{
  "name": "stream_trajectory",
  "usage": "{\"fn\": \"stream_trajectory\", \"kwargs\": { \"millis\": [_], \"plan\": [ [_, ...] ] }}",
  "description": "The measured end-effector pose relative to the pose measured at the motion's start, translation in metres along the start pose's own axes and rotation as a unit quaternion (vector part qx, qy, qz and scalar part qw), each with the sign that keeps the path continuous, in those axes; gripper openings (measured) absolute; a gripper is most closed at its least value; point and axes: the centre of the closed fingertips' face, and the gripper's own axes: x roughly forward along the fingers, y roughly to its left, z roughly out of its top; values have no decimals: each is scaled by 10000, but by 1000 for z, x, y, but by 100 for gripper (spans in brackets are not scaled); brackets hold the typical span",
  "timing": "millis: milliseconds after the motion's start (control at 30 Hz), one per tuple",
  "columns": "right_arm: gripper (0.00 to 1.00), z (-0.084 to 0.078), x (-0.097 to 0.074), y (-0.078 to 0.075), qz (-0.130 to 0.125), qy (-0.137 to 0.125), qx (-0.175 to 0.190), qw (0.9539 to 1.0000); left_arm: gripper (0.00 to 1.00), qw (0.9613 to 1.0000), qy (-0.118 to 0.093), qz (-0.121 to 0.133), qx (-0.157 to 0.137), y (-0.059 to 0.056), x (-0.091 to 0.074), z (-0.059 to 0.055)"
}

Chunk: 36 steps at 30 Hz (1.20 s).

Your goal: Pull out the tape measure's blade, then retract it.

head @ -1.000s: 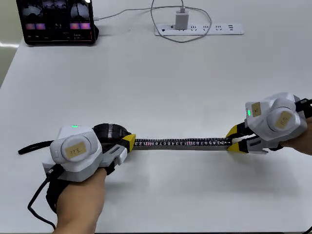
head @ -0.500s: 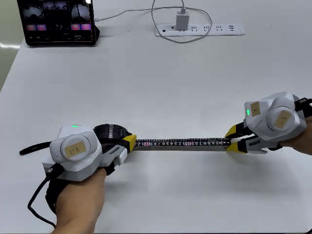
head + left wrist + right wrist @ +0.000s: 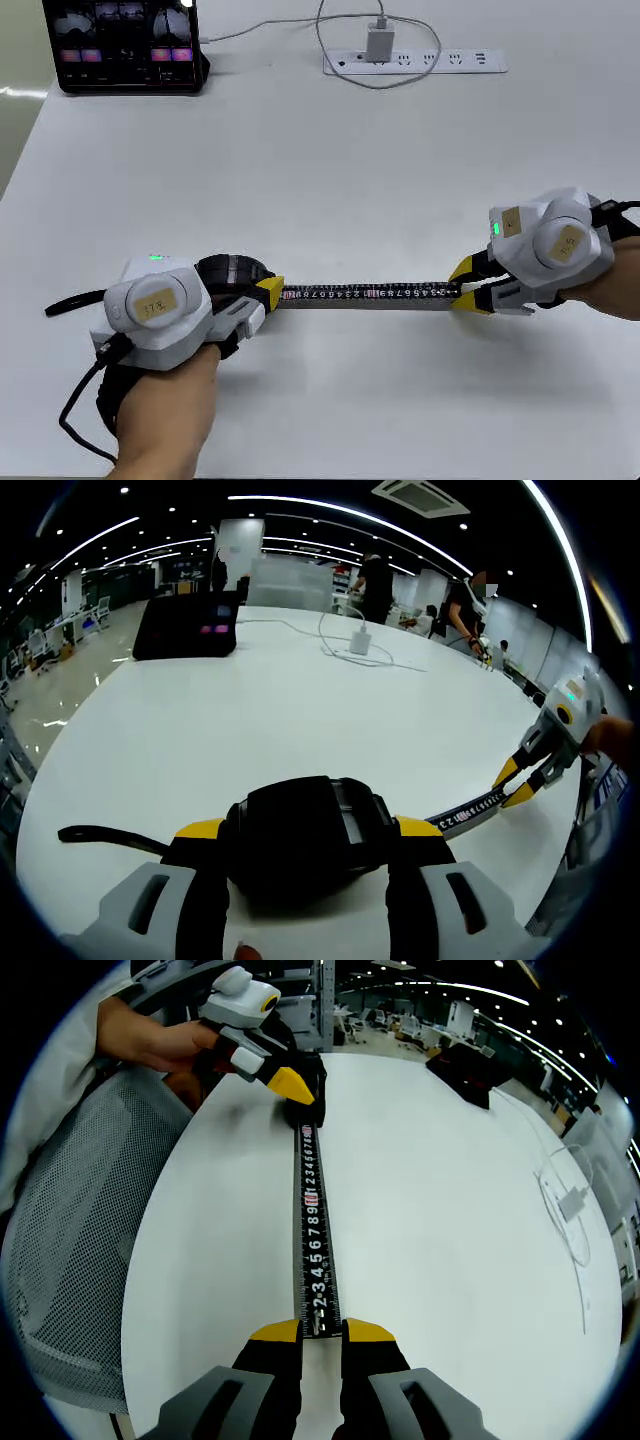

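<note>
The black tape measure (image 3: 228, 270) is held clamped in the left claw (image 3: 252, 287), low on the white table (image 3: 330, 160) near its front edge. Its blade (image 3: 370, 294) is drawn out flat across the tabletop, numbered face up, and the tip is pinched between the yellow ends of the right claw (image 3: 465, 288). A tablet (image 3: 125, 45) and a power strip (image 3: 415, 60) are seen at the far edge.
</note>
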Motion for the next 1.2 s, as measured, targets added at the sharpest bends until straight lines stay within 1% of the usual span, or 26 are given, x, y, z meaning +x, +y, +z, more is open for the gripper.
{"fn": "stream_trajectory", "kwargs": {
  "millis": [400,500,700,833,1200],
  "plan": [
    [10,14,3,1,25,-113,-1,9999,59,10000,12,-27,-40,0,0,0],
    [10,19,3,1,30,-189,21,9998,59,10000,11,-33,-65,0,0,0],
    [10,23,5,1,52,-234,-43,9997,59,10000,20,-42,-79,0,0,0],
    [10,27,6,1,66,-258,-32,9996,59,9999,21,-51,-83,0,0,0],
    [10,31,10,-1,90,-300,-40,9995,60,9999,14,-61,-123,1,0,0]
  ]
}}
